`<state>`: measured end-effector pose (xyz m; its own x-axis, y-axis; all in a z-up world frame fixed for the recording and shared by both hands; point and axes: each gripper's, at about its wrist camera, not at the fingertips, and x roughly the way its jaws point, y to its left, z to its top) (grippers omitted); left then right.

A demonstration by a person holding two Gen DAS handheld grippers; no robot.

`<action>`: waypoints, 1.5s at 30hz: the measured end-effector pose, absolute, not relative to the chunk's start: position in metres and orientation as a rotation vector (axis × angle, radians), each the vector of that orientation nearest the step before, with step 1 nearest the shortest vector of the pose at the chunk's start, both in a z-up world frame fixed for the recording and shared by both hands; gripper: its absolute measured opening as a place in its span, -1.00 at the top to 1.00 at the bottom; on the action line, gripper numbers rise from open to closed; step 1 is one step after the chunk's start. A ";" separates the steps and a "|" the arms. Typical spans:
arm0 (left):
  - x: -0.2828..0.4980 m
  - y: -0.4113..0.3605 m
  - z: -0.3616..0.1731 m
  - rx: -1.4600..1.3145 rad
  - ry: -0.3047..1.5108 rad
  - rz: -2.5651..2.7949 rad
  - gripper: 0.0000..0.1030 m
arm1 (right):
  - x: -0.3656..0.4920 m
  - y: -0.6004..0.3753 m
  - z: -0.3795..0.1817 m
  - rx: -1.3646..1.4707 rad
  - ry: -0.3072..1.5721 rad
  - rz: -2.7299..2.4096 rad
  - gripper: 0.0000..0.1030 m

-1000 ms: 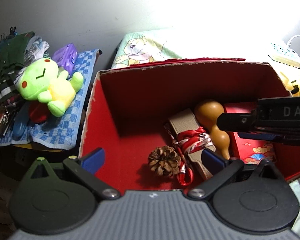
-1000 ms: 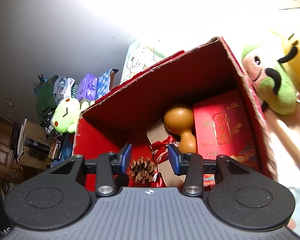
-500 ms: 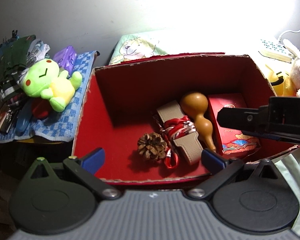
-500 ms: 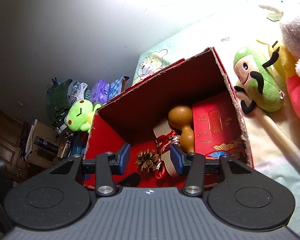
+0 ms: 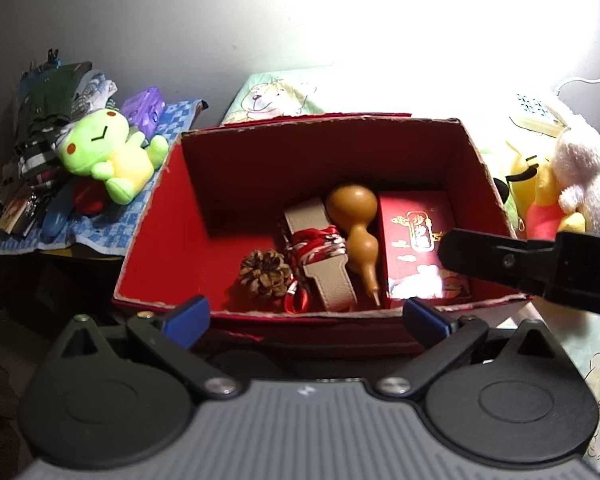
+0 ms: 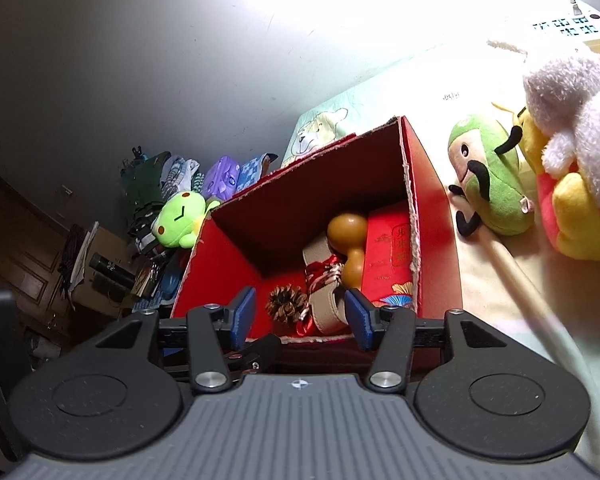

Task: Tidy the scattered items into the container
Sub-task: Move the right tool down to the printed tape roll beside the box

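A red cardboard box (image 5: pixel 164 216) (image 6: pixel 228 256) stands open on the bed. Inside lie a pine cone (image 5: pixel 265 273) (image 6: pixel 286 304), a beige case wrapped in red-and-white cord (image 5: pixel 320 252) (image 6: pixel 324 292), a tan gourd (image 5: pixel 356 232) (image 6: pixel 350 248) and a red gift packet (image 5: pixel 418 248) (image 6: pixel 388 252). My left gripper (image 5: pixel 306 320) is open and empty, in front of the box's near wall. My right gripper (image 6: pixel 300 316) holds nothing; its jaws are opening, also outside the near wall. Its black finger crosses the left wrist view at the right.
A green frog plush (image 5: pixel 108 152) (image 6: pixel 180 220) lies on a blue checked cloth (image 5: pixel 100 232) left of the box, beside piled clothes. Right of the box sit a green moustached plush (image 6: pixel 488 176), a yellow plush (image 6: pixel 576 216) and a white plush (image 5: pixel 584 176). A power strip (image 6: pixel 568 26) lies far right.
Both grippers have drawn back from inside the box to in front of its near wall. The right gripper's jaws have spread wider.
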<state>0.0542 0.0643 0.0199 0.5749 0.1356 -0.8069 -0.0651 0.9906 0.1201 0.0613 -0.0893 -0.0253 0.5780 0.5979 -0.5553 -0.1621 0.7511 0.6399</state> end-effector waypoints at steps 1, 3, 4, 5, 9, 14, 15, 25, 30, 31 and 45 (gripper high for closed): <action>0.052 0.062 0.019 0.083 0.952 0.121 -0.99 | 0.060 -0.091 -0.027 0.569 0.849 0.475 -0.04; 0.047 0.058 0.017 0.080 0.958 0.124 -0.99 | 0.058 -0.093 -0.029 0.565 0.857 0.480 -0.04; 0.045 0.056 0.016 0.078 0.963 0.128 -0.99 | 0.057 -0.094 -0.030 0.565 0.860 0.485 -0.04; 0.043 0.055 0.014 0.078 0.968 0.132 -0.99 | 0.057 -0.094 -0.031 0.565 0.859 0.491 -0.03; 0.038 0.053 0.006 0.076 0.992 0.156 -0.99 | 0.053 -0.093 -0.030 0.548 0.847 0.506 -0.04; 0.029 0.057 -0.005 0.066 1.025 0.186 -0.99 | 0.048 -0.089 -0.033 0.557 0.840 0.558 -0.05; 0.027 0.058 -0.007 0.064 1.030 0.192 -0.99 | 0.047 -0.088 -0.034 0.557 0.842 0.568 -0.05; 0.014 0.082 -0.030 0.055 1.090 0.234 -0.99 | 0.046 -0.060 -0.059 0.528 0.966 0.612 -0.05; 0.003 0.109 -0.042 0.009 1.091 0.251 -0.99 | 0.049 -0.049 -0.073 0.532 1.036 0.582 -0.06; 0.001 0.116 -0.044 -0.007 1.090 0.246 -0.99 | 0.050 -0.047 -0.075 0.533 1.046 0.575 -0.06; -0.003 0.171 -0.078 -0.173 1.088 0.088 -0.99 | 0.057 -0.017 -0.097 0.553 1.145 0.536 -0.06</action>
<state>-0.0030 0.1711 -0.0778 0.4626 -0.0141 -0.8865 -0.1560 0.9830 -0.0970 0.0567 -0.0169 -0.0966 0.3194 0.6511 -0.6886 -0.1120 0.7475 0.6548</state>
